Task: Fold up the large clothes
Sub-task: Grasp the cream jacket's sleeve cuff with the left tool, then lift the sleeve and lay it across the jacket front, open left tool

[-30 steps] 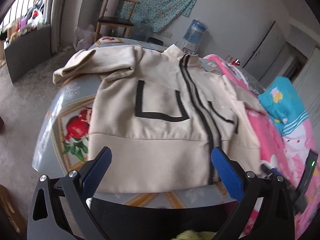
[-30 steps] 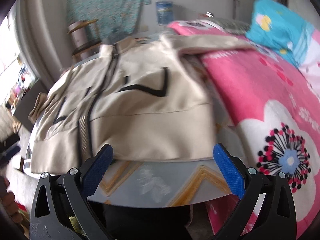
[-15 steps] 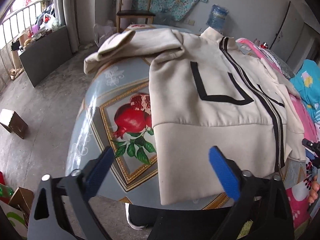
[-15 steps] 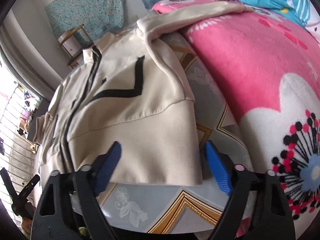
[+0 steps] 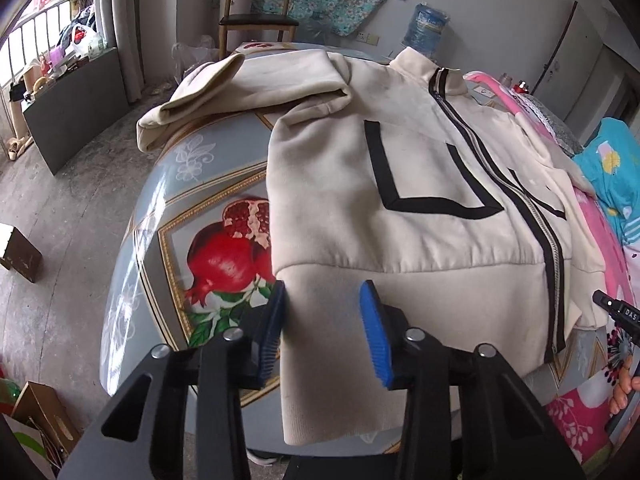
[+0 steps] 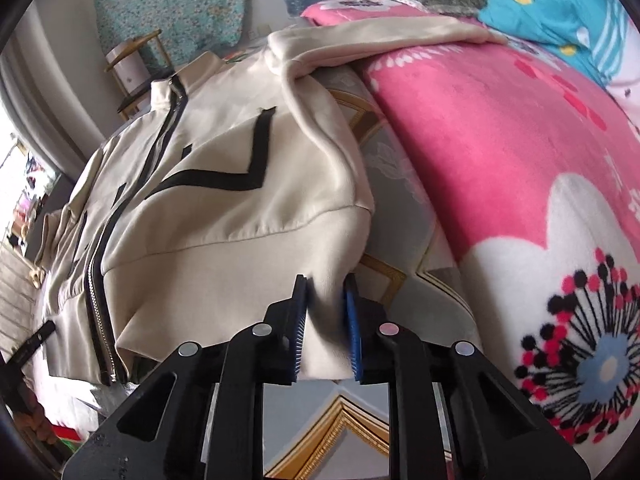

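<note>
Right hand-held gripper [image 6: 326, 320]: I have it clenched on the hem corner of the cream jacket [image 6: 224, 200]; half a second ago its blue pads stood wide apart around that corner, now cloth is bunched between them.

Left hand-held gripper [image 5: 322, 332]: its pads [image 5: 372, 336] have narrowed from a wide spread and now sit either side of the opposite hem corner, but a clear gap remains, so I judge it partly closed and not yet biting.

Jacket: it lies zipped and face up on the surface [image 5: 160, 216] printed with a pomegranate, hem toward me, collar at the far end.

Left sleeve [image 5: 240, 88]: folded across the far corner of the surface, beyond the jacket's shoulder.

Right sleeve [image 6: 384, 32]: trailing off the jacket onto the pink blanket [image 6: 480, 152] beside the surface.

What changed: both tools came in from a hover above the hem to its two corners, one already gripping.

Meaning for the task: I read this as the start of the first fold; once the left one bites, the hem could be lifted toward the collar, though the loose sleeves may need tucking.
</note>
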The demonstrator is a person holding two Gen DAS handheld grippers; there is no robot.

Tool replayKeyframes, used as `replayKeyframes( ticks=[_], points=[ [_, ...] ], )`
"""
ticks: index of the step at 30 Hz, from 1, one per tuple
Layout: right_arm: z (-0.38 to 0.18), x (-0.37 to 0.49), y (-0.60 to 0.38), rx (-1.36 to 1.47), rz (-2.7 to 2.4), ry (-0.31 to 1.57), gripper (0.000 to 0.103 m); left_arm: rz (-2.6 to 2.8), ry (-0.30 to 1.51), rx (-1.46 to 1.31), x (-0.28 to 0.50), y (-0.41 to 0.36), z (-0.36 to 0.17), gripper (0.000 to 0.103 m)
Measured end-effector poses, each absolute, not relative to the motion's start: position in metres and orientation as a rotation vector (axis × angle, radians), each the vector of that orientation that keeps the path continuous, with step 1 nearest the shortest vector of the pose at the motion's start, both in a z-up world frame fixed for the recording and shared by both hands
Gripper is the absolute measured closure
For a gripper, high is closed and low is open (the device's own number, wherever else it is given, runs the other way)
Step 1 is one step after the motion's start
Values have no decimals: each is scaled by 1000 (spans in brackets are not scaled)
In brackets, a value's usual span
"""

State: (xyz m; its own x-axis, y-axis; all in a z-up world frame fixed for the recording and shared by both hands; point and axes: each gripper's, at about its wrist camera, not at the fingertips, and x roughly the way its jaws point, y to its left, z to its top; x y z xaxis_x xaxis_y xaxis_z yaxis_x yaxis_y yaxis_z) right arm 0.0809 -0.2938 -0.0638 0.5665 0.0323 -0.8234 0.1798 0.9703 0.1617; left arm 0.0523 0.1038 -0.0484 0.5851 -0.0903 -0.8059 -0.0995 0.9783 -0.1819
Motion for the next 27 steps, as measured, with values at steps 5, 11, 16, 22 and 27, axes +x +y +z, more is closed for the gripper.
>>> replayKeyframes(
  ticks=[5,11,16,22,27],
  points=[
    [-67,85,-284,160,-70,965,93,-2,927,-210,51,106,-45,91],
    [-23,71,-286,138,-56,887,95,-98,829,-146,36,110,-4,99],
    [16,41,-295,165,-23,853,95,-151,770,-125,12,117,41,99],
    [-10,11,-307,239,-44,944,94,-121,940,-66,-7,123,13,97],
    [-47,14,-303,106,-180,1016,77,-38,982,23,-14,120,-17,90]
  ],
)
